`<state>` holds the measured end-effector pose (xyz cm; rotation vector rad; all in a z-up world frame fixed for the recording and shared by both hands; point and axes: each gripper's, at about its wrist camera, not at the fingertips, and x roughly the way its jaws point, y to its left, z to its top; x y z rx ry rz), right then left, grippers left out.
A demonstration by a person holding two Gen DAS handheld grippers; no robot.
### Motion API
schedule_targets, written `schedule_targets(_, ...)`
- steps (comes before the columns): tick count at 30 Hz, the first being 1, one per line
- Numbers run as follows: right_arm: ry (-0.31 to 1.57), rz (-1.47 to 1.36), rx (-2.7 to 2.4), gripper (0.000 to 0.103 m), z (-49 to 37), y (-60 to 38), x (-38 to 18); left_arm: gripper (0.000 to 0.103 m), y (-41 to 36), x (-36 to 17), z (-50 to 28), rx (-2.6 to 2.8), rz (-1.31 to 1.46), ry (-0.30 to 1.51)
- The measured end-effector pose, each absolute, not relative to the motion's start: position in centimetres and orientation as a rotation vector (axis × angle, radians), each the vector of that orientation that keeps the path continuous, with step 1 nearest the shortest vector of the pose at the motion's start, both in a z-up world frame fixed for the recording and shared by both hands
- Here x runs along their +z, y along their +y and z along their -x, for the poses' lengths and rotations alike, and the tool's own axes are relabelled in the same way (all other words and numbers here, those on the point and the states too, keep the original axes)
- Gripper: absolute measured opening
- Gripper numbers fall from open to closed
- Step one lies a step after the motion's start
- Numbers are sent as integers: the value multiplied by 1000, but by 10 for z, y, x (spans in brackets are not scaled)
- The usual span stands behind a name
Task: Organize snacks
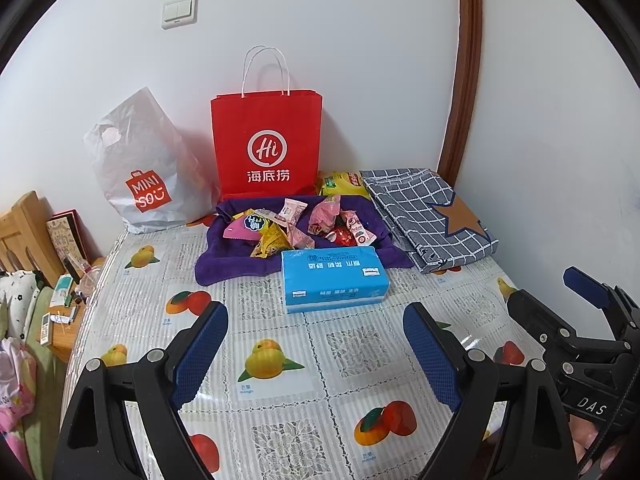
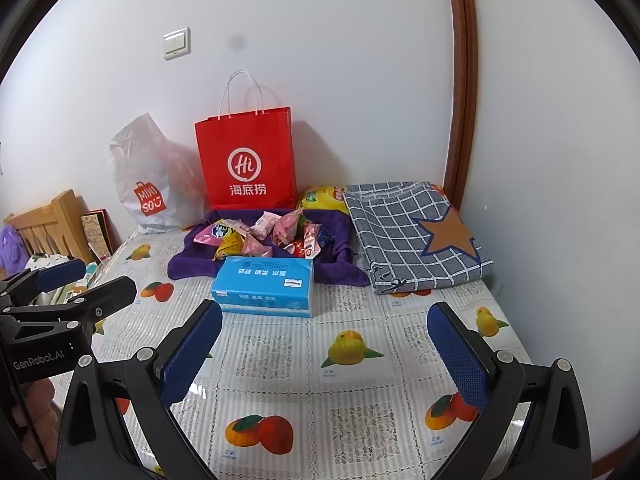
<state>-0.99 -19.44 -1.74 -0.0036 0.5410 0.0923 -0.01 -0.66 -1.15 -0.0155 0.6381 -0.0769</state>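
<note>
A heap of wrapped snacks [image 1: 296, 224] [image 2: 264, 234], pink, yellow and red, lies on a purple cloth [image 1: 224, 268] [image 2: 188, 266] at the back of the table. A blue tissue pack [image 1: 334, 280] [image 2: 264, 286] sits just in front of the cloth. A red paper bag [image 1: 266, 144] [image 2: 246, 160] stands against the wall behind, with a yellow packet [image 1: 344, 184] [image 2: 320, 198] beside it. My left gripper [image 1: 316, 348] is open over the near tablecloth, nothing between its fingers. My right gripper [image 2: 324, 348] is open too, well short of the tissue pack.
A white plastic shopping bag [image 1: 140, 172] [image 2: 152, 184] leans at the back left. A folded grey checked cloth with a brown star [image 1: 432, 216] [image 2: 412, 232] lies at the back right. The fruit-print tablecloth [image 1: 280, 360] covers the table. A wooden bed frame [image 1: 24, 232] and cluttered nightstand stand left.
</note>
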Motion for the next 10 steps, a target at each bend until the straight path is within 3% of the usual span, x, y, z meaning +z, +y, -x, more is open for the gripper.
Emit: schedule_targets(10,541,9,97,101,9,-194,-17,89,-7,-12,0,-71,12,638)
